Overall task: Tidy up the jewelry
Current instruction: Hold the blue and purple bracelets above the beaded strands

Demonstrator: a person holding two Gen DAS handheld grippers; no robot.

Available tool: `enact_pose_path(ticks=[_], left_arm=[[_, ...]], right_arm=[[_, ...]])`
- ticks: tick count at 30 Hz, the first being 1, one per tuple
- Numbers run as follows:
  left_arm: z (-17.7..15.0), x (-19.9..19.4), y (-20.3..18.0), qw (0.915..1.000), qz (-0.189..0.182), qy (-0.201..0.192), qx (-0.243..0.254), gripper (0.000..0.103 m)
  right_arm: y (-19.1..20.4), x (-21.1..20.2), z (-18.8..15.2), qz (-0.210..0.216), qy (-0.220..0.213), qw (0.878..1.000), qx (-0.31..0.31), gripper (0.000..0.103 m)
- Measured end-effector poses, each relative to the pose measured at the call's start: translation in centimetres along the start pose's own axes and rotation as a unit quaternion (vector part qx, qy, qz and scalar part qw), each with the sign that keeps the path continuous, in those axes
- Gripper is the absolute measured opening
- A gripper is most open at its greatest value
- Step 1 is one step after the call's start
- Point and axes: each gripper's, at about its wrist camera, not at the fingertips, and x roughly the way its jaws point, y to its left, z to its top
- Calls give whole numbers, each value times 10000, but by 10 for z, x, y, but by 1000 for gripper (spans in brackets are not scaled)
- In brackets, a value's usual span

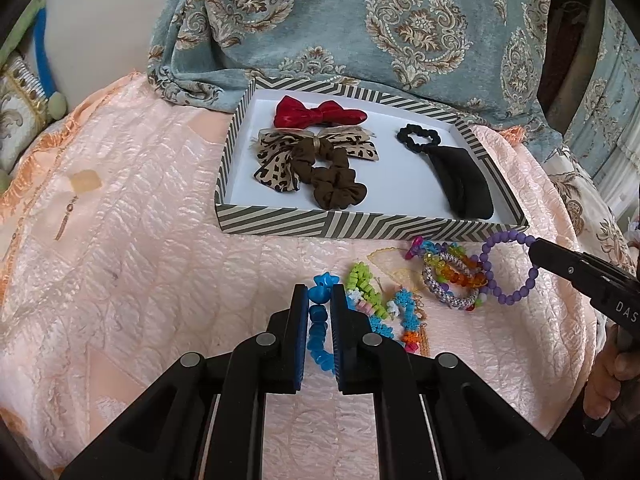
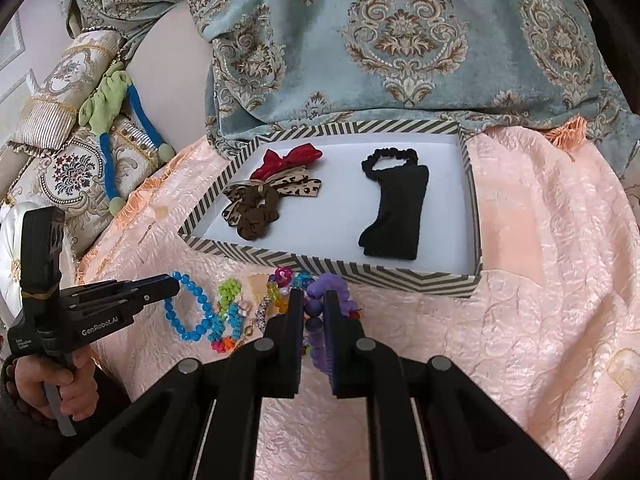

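A striped box lies on the pink bedspread. It holds a red bow, a leopard bow, a brown scrunchie and a black headband. In front of it lies a pile of bead bracelets. My left gripper is shut on a blue bead bracelet. My right gripper is shut on a purple bead bracelet. Both bracelets hang at the pile's edges.
A green, blue and orange bracelet lies between the grippers. A blue patterned curtain hangs behind the box. Cushions lie at the left. A small earring rests on the bedspread at the left.
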Motion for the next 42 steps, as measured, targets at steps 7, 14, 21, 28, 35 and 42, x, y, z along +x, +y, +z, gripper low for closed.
enact_pose_path(ticks=[7,14,21,28,35,42], left_arm=[[0,-1,0,10000,-20,-51,4,0],[1,-1,0,10000,-17,-49,-18,0],[0,0,0,10000,-3,-8,-33,0],[1,0,2,10000,2,-32,-57,0],[0,0,1,10000,19,-34,-48,0],[0,0,1,10000,12,-48,-28,0]], right_arm=[[1,-4,1,13,-70,10000,-47,10],[3,-5,0,54,-91,9999,-77,10],[4,-5,0,37,-91,9999,-82,10],[4,-5,1,51,-111,9999,-106,10],[6,-5,0,59,-107,9998,-134,10],[6,-6,0,61,-121,9998,-140,10]])
